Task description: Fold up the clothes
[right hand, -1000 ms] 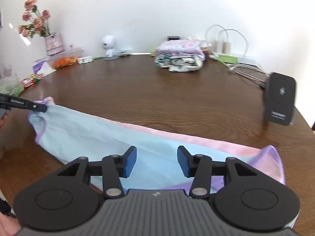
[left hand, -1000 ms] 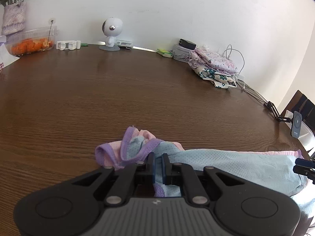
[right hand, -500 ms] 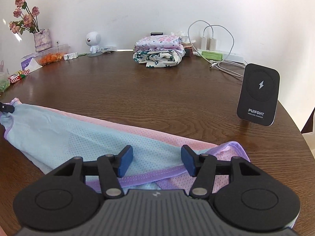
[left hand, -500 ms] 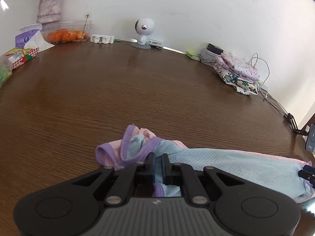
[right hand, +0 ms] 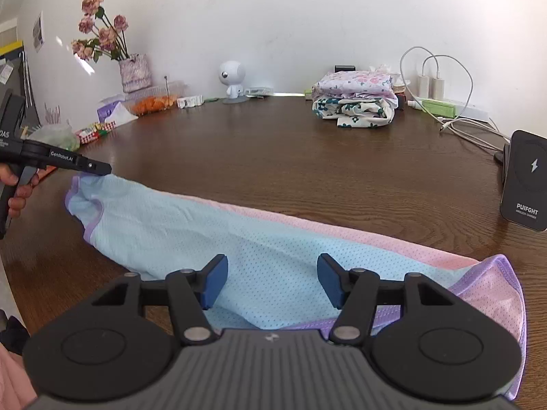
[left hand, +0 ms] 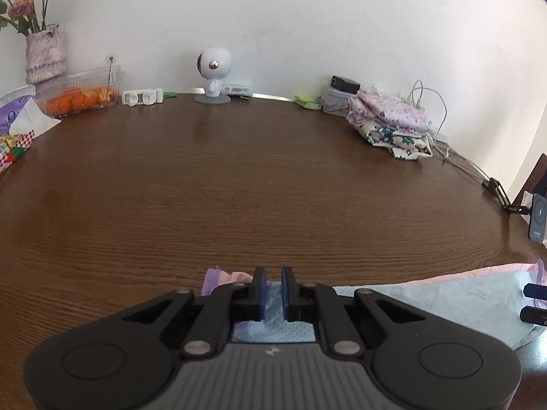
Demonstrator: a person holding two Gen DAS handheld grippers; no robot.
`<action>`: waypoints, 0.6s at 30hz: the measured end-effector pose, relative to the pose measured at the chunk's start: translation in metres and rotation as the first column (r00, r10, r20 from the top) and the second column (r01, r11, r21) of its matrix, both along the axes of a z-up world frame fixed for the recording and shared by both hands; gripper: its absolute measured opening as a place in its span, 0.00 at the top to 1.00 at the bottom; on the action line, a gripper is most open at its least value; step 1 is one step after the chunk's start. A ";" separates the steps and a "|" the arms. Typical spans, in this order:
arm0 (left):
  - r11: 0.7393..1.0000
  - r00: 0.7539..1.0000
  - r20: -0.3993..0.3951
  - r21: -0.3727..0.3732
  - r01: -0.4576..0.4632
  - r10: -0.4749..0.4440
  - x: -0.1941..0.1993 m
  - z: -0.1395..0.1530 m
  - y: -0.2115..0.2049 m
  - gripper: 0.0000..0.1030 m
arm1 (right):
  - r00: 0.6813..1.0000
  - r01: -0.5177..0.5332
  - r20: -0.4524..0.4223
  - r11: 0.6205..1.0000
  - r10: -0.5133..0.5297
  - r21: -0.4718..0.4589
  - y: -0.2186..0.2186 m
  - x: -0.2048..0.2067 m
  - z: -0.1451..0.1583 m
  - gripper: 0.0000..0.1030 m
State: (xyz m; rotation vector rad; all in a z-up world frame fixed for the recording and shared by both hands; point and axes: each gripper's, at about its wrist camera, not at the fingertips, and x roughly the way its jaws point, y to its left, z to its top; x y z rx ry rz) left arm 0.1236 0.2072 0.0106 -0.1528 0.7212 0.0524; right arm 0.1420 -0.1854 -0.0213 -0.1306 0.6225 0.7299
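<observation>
The garment (right hand: 212,235), one blue, pink and purple mesh piece, lies stretched on the table (right hand: 290,157), its long axis running from left to right between the hands. The left gripper (left hand: 272,288) pinches its left end, jaws nearly closed. The right gripper (right hand: 272,280), jaws just widened, hovers over the right end, gripping nothing. One folded stack (right hand: 355,100) sits far back.

garment (right hand: 212,235) | mesh, light blue, pink and purple trim | spread flat on table (right hand: 307,157), front
</observation>
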 end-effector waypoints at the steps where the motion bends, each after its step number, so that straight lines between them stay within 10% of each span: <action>1: 1.000 1.000 -0.002 0.001 -0.002 0.002 0.001 -0.004 0.002 0.94 | 1.000 0.002 -0.001 1.000 -0.002 -0.018 0.003 -0.001 -0.002 0.43; 9: 0.998 0.999 0.033 -0.069 -0.013 0.015 -0.004 -0.008 0.018 0.89 | 1.000 0.030 -0.003 0.999 -0.030 -0.045 0.004 -0.004 -0.003 0.36; 13: 0.992 0.989 0.140 -0.117 -0.034 0.051 -0.028 0.016 0.027 0.29 | 1.000 0.020 0.000 1.000 -0.020 0.023 0.005 -0.008 0.008 0.23; 15: 0.993 0.981 0.186 -0.117 -0.036 0.058 -0.042 0.028 0.029 0.18 | 1.000 0.004 0.022 0.999 -0.005 0.048 0.012 -0.014 0.017 0.03; 18: 0.994 0.977 0.204 -0.105 -0.042 0.063 -0.062 0.037 0.030 0.00 | 0.998 -0.047 0.053 0.997 0.043 0.059 0.028 -0.024 0.028 0.00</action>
